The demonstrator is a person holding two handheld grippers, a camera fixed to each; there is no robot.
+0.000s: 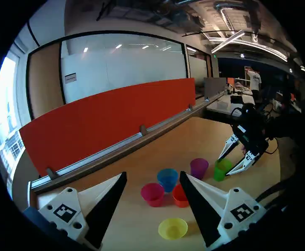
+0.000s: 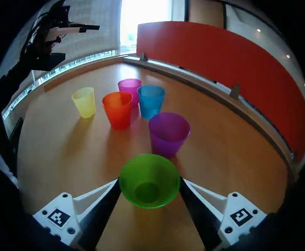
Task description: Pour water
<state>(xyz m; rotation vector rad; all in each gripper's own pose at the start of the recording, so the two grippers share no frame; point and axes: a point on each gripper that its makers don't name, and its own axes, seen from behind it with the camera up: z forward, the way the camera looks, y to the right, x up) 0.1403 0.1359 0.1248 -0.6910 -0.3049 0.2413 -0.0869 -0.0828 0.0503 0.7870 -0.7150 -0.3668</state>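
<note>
While right gripper jaws clasp upright green cup, mouth up, left gripper jaws wide open, empty.

No word, number or brand can be read. In the left gripper view, a small white notice hangs on the glass wall at about ten o'clock, its print too small to make out. The fingers of the left tool and the right tool carry square black-and-white markers. These are block patterns without letters or digits.
</note>
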